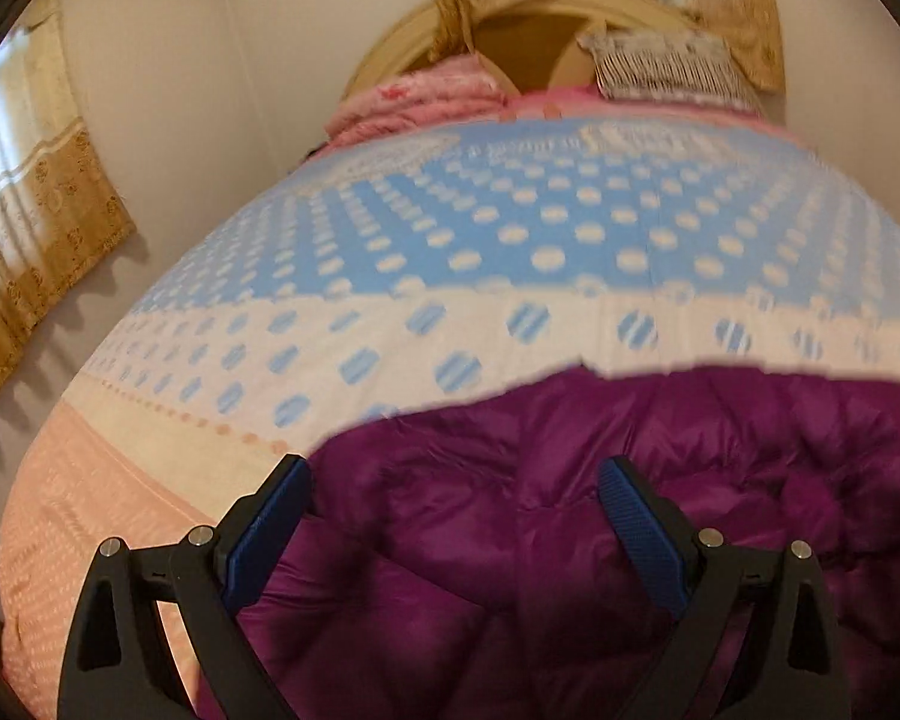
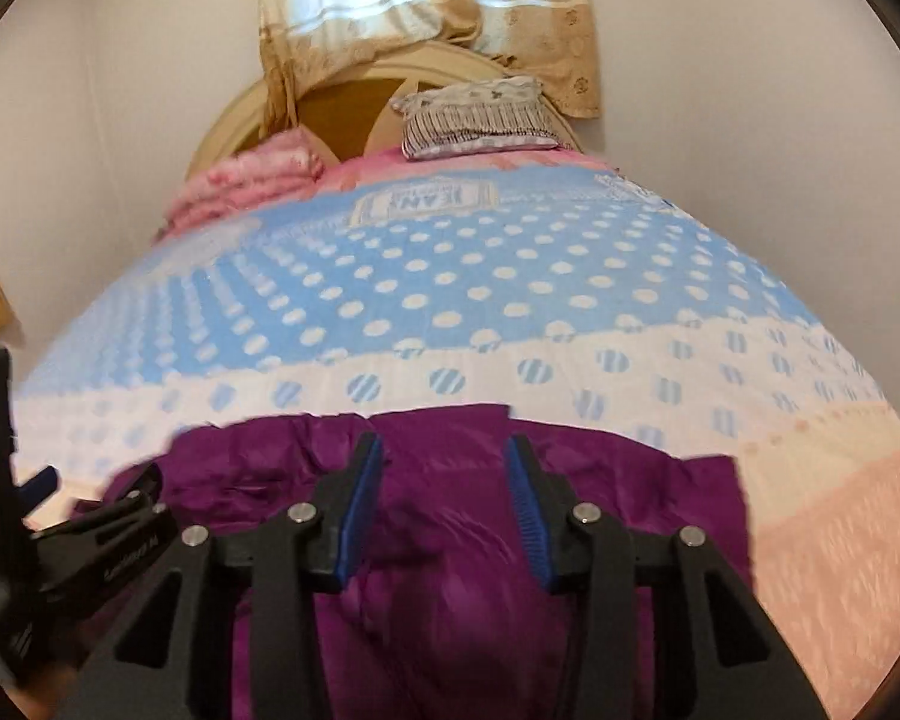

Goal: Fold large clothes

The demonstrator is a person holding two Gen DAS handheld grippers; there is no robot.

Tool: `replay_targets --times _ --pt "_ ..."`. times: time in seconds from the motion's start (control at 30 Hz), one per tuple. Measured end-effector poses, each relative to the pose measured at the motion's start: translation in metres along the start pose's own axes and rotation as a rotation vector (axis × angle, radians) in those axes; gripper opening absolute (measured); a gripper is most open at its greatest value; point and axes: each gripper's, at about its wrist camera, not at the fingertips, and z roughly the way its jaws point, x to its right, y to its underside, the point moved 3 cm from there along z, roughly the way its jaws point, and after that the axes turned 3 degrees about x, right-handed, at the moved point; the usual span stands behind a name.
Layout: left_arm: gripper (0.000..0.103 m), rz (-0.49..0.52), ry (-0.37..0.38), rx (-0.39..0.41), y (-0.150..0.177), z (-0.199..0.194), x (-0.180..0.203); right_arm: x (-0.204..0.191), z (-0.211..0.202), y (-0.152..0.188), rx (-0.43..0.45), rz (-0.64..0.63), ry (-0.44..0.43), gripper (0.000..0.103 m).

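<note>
One purple jacket (image 1: 570, 540), one dotted bedspread (image 1: 510, 228). One striped pillow (image 2: 480, 120), one pink folded blanket (image 2: 252, 180). Two grippers: left gripper (image 1: 453, 480), right gripper (image 2: 444, 456).

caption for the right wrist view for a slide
Right gripper open above a purple padded jacket on a polka-dot bedspread.

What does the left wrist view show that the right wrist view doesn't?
Only the left wrist view: a second curtain on the side wall, and the left tool with blue pads wide apart, nothing between them.

Only the right wrist view: the right tool, pads apart and clear of the fabric, and the left tool's body at the frame's left edge.

Both: the purple jacket on the dotted bedspread, the pink blanket stack and the pillow.
</note>
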Motion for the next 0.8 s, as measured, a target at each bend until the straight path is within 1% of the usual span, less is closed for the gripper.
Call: replay_targets --times 0.03,0.1,0.17,0.2,0.37,0.5,0.63,0.8 --pt "0.097 0.018 0.0 -0.021 0.005 0.008 0.004 -0.001 0.013 0.008 -0.032 -0.012 0.0 0.046" --pt "0.097 0.036 0.007 -0.053 0.016 0.018 0.011 0.004 0.027 0.022 -0.068 -0.003 0.011 0.044" --pt "0.097 0.003 0.048 -0.069 0.021 0.024 0.009 0.012 0.038 0.038 -0.101 0.01 0.004 0.044" --pt "0.097 -0.006 0.056 -0.068 0.021 0.023 0.008 0.017 0.043 0.044 -0.118 0.029 -0.01 0.045" --pt "0.098 -0.008 0.058 -0.072 0.021 0.026 0.012 0.024 0.049 0.046 -0.141 0.067 -0.043 0.045" --pt "0.099 0.0 0.045 -0.07 0.022 0.028 0.015 0.02 0.053 0.047 -0.157 0.052 -0.029 0.045" --pt "0.099 0.004 0.038 -0.069 0.022 0.029 0.016 0.013 0.058 0.046 -0.167 0.019 0.003 0.046" --pt "0.099 0.004 0.039 -0.069 0.022 0.029 0.016 0.011 0.059 0.047 -0.17 0.011 0.011 0.046"
